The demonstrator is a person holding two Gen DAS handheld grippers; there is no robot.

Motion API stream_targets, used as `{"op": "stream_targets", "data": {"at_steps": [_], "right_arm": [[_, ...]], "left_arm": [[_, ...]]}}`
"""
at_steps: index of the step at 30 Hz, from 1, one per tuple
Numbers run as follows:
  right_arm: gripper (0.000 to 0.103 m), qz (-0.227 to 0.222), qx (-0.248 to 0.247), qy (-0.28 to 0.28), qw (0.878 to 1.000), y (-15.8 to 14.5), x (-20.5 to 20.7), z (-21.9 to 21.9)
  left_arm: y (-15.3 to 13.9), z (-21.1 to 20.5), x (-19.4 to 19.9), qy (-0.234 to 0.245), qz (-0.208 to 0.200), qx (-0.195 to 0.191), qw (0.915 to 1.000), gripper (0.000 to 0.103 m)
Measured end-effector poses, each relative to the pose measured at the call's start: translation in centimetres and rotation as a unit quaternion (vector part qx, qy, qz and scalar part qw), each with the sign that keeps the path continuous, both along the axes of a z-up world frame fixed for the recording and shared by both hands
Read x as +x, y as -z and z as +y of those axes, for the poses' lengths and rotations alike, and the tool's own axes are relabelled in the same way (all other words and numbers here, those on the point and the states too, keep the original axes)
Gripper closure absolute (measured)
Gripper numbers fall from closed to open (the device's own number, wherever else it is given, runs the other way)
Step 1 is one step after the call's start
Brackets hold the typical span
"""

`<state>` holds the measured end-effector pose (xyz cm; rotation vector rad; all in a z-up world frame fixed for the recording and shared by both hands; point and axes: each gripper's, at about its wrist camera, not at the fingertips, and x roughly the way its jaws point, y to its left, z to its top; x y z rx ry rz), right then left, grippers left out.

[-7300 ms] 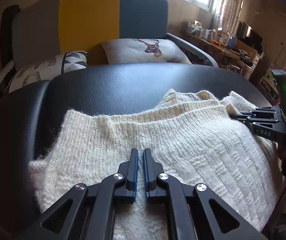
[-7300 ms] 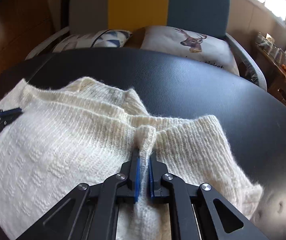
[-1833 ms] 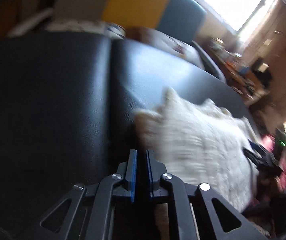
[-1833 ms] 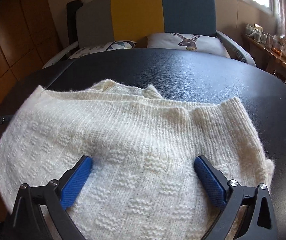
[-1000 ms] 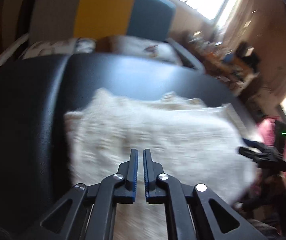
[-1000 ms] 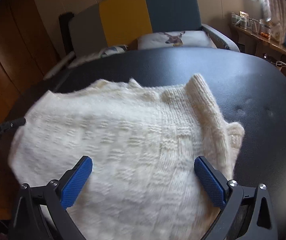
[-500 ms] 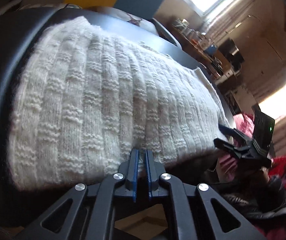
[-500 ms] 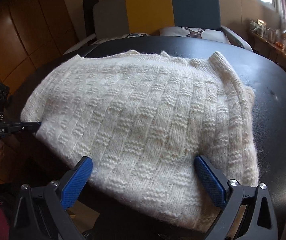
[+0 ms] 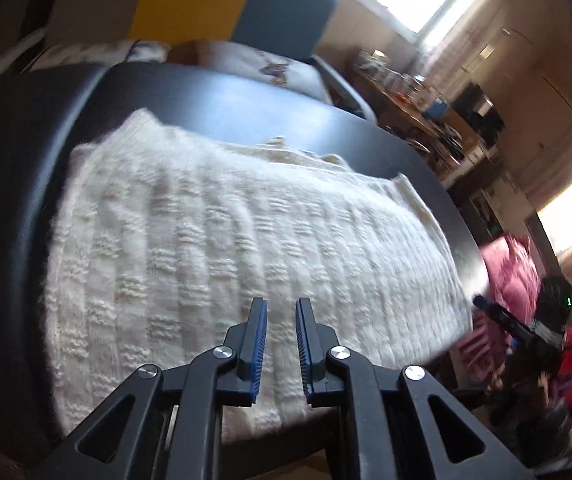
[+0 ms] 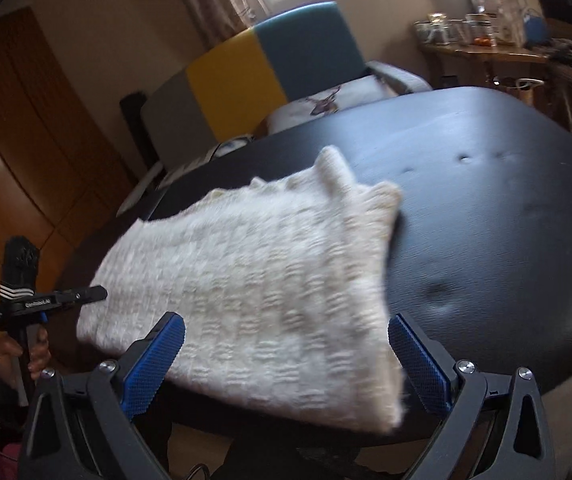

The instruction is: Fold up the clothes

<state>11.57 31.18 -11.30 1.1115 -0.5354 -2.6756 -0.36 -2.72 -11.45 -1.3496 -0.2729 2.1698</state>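
The left tongs (image 9: 279, 344) stand slightly parted, with a narrow gap between the blue pads, and hold nothing; they hover over the near edge of the sweater (image 9: 245, 248). The right tongs (image 10: 286, 364) are spread wide, one blue pad on each side of the sweater's near end, and also hold nothing. In the right wrist view the left tongs appear at the far left, just beside the sweater's left edge, with a hand (image 10: 21, 354) gripping the handle below them. In the left wrist view the right tongs appear at the right, just off the sweater's right edge. The sweater is a cream knit, folded into a rough rectangle, and lies flat on the black counter (image 10: 506, 208). Its near edge reaches the counter's near rim and overhangs it slightly. At the far right corner of the sweater, a ribbed piece stands up in a small peak. Both views are blurred, so finer fold details cannot be told. Beyond the counter stands a sofa (image 10: 269, 64) with grey, yellow and blue back panels, carrying a deer-print cushion (image 10: 338, 100). A pink garment (image 9: 514, 272) shows past the counter's right edge.
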Motion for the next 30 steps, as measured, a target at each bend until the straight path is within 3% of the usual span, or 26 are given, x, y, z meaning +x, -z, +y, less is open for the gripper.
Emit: {"op": "stream_targets", "data": {"at_steps": [1,3,6,10,15,16,18,20,24,26,30], "right_arm": [[0.002,0.003,-0.001,-0.004,1.000,-0.2,-0.3,0.1],[0.021,0.009,-0.004,-0.011,1.000,-0.6,-0.8,0.4],[0.021,0.018,-0.009,-0.023,1.000,-1.2,-1.6,0.8],[0.021,-0.021,0.005,-0.021,1.000,-0.1,-6.0,1.0],[0.016,-0.077,0.014,-0.006,0.997,3.2,-9.9,1.5],[0.010,-0.062,0.026,-0.012,0.998,3.3,-9.8,1.2],[0.007,-0.053,0.051,-0.019,0.997,3.5,-9.5,0.3],[0.002,-0.044,0.078,-0.021,0.996,3.7,-9.2,-0.7],[0.000,-0.048,0.095,-0.018,0.994,3.9,-9.5,-1.4],[0.000,-0.052,0.099,-0.017,0.994,3.9,-9.6,-1.5],[0.000,-0.054,0.103,-0.015,0.993,3.8,-9.8,-1.5]], "left_arm": [[0.2,-0.3,-0.4,-0.012,-0.009,0.003,0.9999,0.089],[0.5,-0.5,-0.6,-0.023,-0.009,-0.007,0.9997,0.089],[0.6,-0.5,-0.5,-0.025,-0.003,-0.033,0.9991,0.089],[0.2,-1.8,-0.9,-0.039,-0.004,-0.027,0.9988,0.087],[-0.5,-7.1,-2.4,-0.088,-0.005,0.006,0.9961,0.082],[-0.2,-7.9,-3.0,-0.087,-0.011,0.015,0.9961,0.079],[0.4,-9.6,-4.1,-0.084,-0.024,0.033,0.9957,0.073],[1.0,-11.2,-5.2,-0.081,-0.036,0.051,0.9948,0.073],[2.2,-14.6,-7.4,-0.075,-0.060,0.087,0.9915,0.073],[2.9,-14.8,-8.4,-0.047,-0.072,0.129,0.9879,0.072],[4.8,-14.5,-10.5,-0.018,-0.098,0.148,0.9840,0.065]]}}
